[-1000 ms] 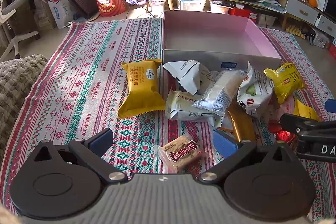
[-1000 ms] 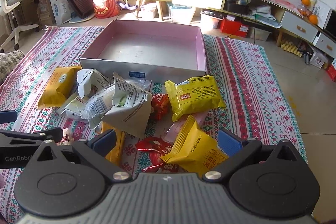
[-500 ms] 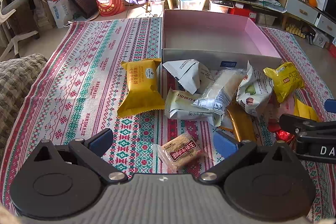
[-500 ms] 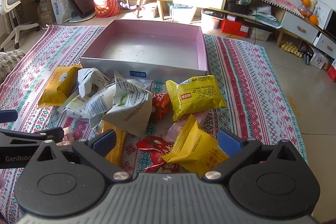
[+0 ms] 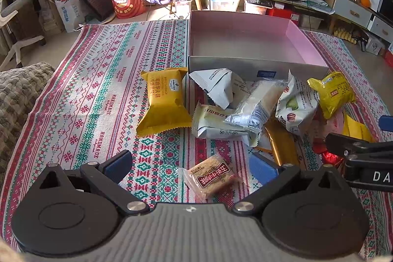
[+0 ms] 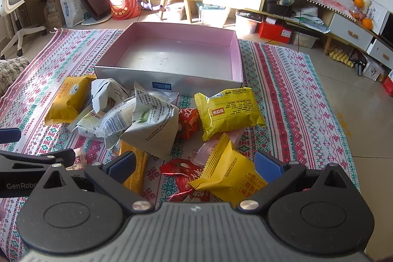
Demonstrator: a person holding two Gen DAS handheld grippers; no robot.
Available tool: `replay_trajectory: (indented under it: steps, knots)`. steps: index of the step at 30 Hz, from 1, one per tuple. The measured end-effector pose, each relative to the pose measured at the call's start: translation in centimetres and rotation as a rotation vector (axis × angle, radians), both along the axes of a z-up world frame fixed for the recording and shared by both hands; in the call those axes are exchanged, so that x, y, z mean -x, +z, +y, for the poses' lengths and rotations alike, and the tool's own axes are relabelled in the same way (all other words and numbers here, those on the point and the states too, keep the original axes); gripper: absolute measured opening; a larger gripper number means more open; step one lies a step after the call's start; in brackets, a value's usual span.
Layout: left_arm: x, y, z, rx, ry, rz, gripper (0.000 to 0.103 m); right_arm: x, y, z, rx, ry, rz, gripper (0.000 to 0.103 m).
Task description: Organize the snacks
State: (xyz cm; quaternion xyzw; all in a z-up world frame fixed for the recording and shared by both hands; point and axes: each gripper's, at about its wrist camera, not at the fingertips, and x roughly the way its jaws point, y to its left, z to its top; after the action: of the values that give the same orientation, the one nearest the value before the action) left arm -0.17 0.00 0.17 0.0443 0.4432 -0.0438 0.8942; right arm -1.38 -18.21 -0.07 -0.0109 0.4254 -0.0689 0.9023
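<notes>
Left claw (image 5: 190,163) spread wide, empty, hovering low over small brown biscuit packet (image 5: 212,176) lying between its blue pads (image 5: 262,167). Right claw (image 6: 195,163) likewise spread, empty, straddling yellow waffle packet (image 6: 231,178) atop red foil wrapper (image 6: 180,170). Beyond: loose heap of white, silver and yellow snack packets (image 5: 248,109) on patterned cloth (image 5: 98,90), touching or just beside front wall of shallow pink-lined box (image 6: 169,82), interior bare. Packets likely light, soft and crinkly, film probably slippery, contents crushable. Best hold judged across flat body or at crimped end seam, with gentle squeeze. None yet boxed.
</notes>
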Motion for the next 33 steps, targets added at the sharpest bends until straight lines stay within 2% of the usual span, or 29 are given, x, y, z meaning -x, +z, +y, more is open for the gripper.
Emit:
replay_trajectory:
  steps: [14, 20, 24, 28, 30, 33]
  knots:
    - [0.4, -0.3, -0.3, -0.004, -0.01, 0.008, 0.103, 0.1, -0.1, 0.2, 0.002, 0.002, 0.001, 0.103]
    - [-0.1, -0.3, -0.1, -0.015, -0.043, 0.035, 0.103, 0.1, -0.1, 0.2, -0.002, 0.01, 0.004, 0.103]
    - [-0.9, -0.3, 0.2, -0.029, -0.106, 0.07, 0.103, 0.1, 0.1, 0.0, -0.043, 0.025, 0.014, 0.103]
    - [-1.6, -1.0, 0.2, -0.061, -0.214, 0.134, 0.103, 0.0, 0.0, 0.3, -0.111, 0.081, 0.052, 0.102]
    - [-1.7, -1.5, 0.2, -0.069, -0.244, 0.153, 0.103, -0.2, -0.5, 0.4, -0.155, 0.104, 0.08, 0.099]
    - [-1.9, -2.0, 0.2, -0.077, -0.277, 0.161, 0.102, -0.4, -1.2, 0.7, -0.193, 0.12, 0.122, 0.09]
